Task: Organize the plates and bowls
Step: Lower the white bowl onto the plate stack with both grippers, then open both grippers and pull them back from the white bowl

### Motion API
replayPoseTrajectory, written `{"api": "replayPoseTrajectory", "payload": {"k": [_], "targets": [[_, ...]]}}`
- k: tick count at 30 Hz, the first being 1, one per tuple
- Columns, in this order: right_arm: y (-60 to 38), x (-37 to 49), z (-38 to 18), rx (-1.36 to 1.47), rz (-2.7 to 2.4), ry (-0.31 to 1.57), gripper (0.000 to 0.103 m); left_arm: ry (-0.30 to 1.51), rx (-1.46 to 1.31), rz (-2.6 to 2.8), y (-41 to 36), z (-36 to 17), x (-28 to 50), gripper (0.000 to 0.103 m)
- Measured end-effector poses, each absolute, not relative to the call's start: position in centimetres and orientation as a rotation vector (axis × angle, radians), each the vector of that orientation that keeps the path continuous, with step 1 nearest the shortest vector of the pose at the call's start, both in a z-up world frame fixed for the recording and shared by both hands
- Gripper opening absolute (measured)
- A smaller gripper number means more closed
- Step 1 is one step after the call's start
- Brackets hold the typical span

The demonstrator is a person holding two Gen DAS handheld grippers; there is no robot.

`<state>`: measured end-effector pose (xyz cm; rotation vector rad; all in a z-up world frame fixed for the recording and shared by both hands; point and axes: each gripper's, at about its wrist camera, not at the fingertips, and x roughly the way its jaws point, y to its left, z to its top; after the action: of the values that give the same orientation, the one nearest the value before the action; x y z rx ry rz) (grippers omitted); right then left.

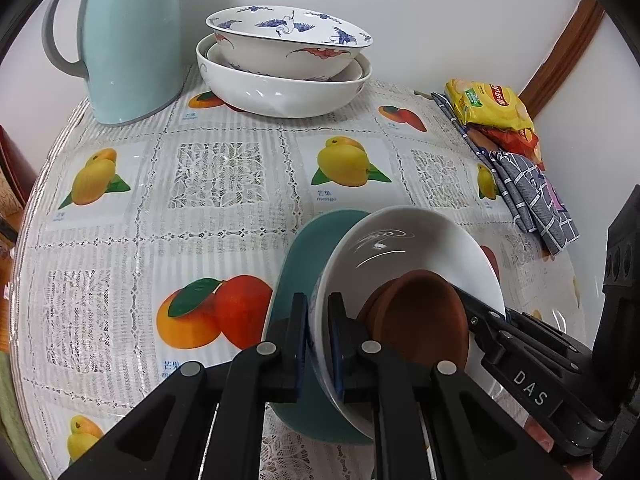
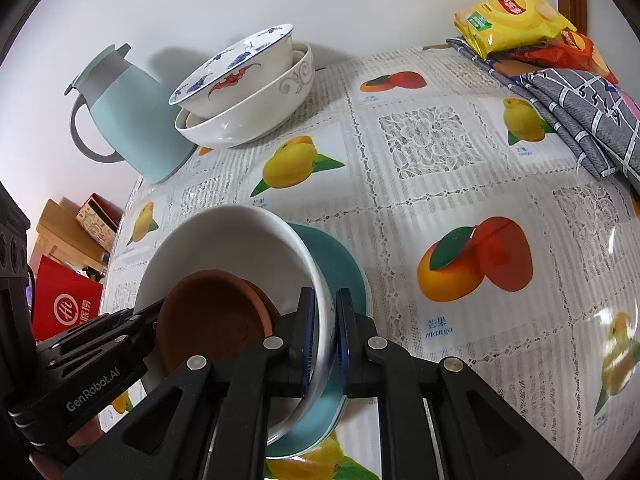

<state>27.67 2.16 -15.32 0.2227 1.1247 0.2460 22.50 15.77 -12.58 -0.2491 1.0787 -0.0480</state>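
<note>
Both wrist views look closely, from opposite sides, at one white bowl (image 1: 400,248) (image 2: 224,240).

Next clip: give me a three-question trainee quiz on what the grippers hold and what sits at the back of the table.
1. True or false: both grippers clamp the rim of the white bowl.
2. What lies inside that bowl? A) brown dish B) spoon C) nothing
3. Which item stands beside the stacked bowls at the back?

Key: 1. True: the left gripper and right gripper each pinch its wall. 2. A. 3. The pale blue jug.
</note>
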Motion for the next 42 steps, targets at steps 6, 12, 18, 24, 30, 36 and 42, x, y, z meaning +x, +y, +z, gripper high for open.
{"api": "replayPoseTrajectory", "payload": {"k": [6, 12, 18, 24, 30, 36, 42], "targets": [[1.9, 27.9, -15.3, 0.223, 0.258, 1.125, 0.011, 1.075, -0.257, -0.052, 15.9, -12.6, 22.4, 0.011], [1.9, 27.8, -15.2, 0.210, 0.272, 1.132, 0.013, 1.074, -0.247, -0.049, 15.9, -12.6, 22.1, 0.015], [1.6, 27.2, -15.0, 0.217, 0.292, 1.152, 0.014, 1.093, -0.228, -0.032, 15.6, -12.5, 21.6, 0.016], [1.7, 26.6, -14.4, 0.189, 0.290, 1.145, 0.015, 1.076, -0.210, -0.005, 15.7, -11.7, 20.6, 0.023], [1.6, 25.9, -13.4, 0.170, 0.282, 1.125, 0.029, 1.041, -0.184, 0.033, 15.7, -10.7, 19.5, 0.049], [0.5, 24.2, -11.5, 0.169, 0.266, 1.068, 0.046, 1.016, -0.173, 0.044, 15.4, -9.4, 18.0, 0.050], [-0.3, 21.6, -9.5, 0.144, 0.247, 1.033, 0.047, 0.963, -0.161, 0.040, 14.3, -7.2, 15.2, 0.050]]}}
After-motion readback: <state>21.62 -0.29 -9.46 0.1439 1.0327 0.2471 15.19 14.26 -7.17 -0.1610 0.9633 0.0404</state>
